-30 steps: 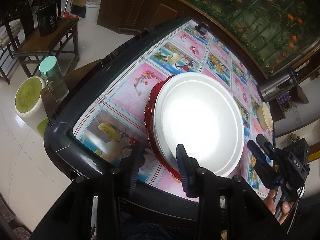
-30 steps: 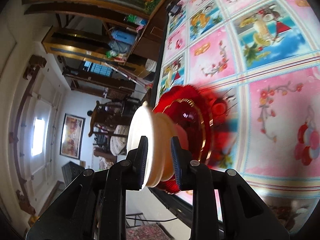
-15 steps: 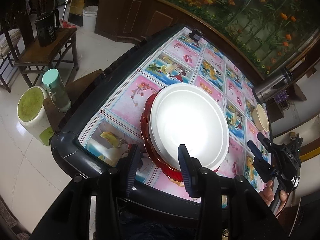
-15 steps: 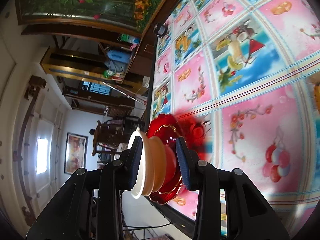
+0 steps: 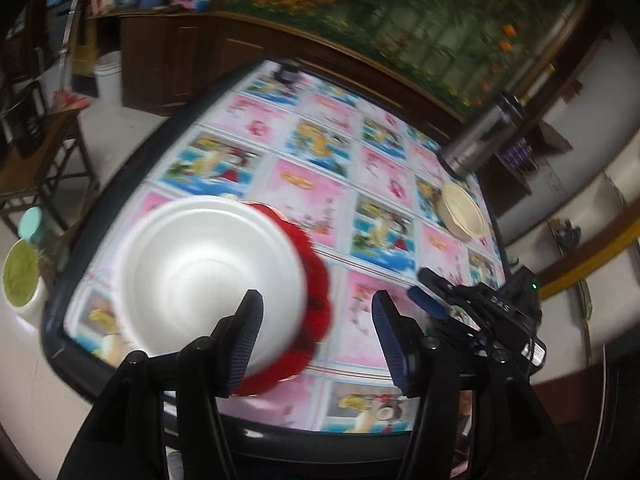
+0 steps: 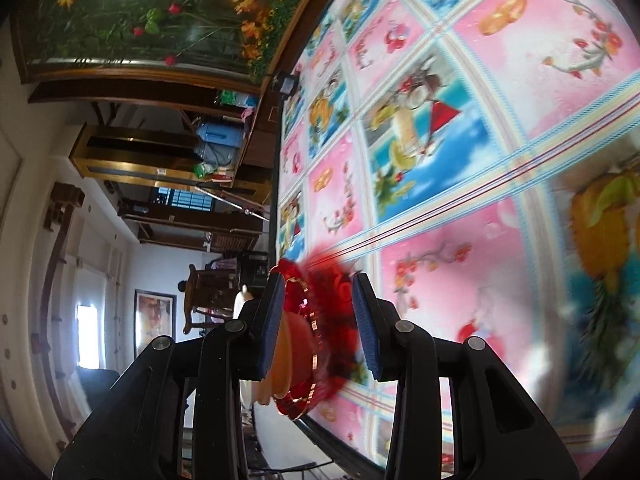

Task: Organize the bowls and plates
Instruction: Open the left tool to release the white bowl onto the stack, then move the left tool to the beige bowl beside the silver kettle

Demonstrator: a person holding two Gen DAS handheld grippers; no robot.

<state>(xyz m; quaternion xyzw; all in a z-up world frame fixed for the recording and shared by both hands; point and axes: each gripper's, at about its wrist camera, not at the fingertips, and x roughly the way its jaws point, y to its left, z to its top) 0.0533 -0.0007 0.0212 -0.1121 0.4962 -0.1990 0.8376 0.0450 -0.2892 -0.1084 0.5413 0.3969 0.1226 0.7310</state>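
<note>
Looking past the left gripper, its jaws are spread wide with nothing between them, hovering over the near edge of the bench. My guess is it's just parked open so it stays out of the way of the stack.

Right behind its left finger, around 10 o'clock, sits the stack: a white foam plate nested on a red scalloped plate. The white one looks empty, just glare in the middle. The red one pokes out on its 3 o'clock side, so the two aren't quite centred. Stacking them at the near corner makes sense for tidying, everything gathered in one spot.

The right gripper shows at about 3 o'clock of that view, held low over the cloth. From its own camera the right gripper is also open, jaws apart, and the red plate shows in the gap, though blur means I can't tell if the pads touch it. Looks clear of it to me.

Farther out, near 1 o'clock, a cream bowl sits alone on the fruit-print tablecloth, empty as far as I can see. Probably the next thing to collect. Just behind it stands a steel thermos at the far bench edge.
</note>
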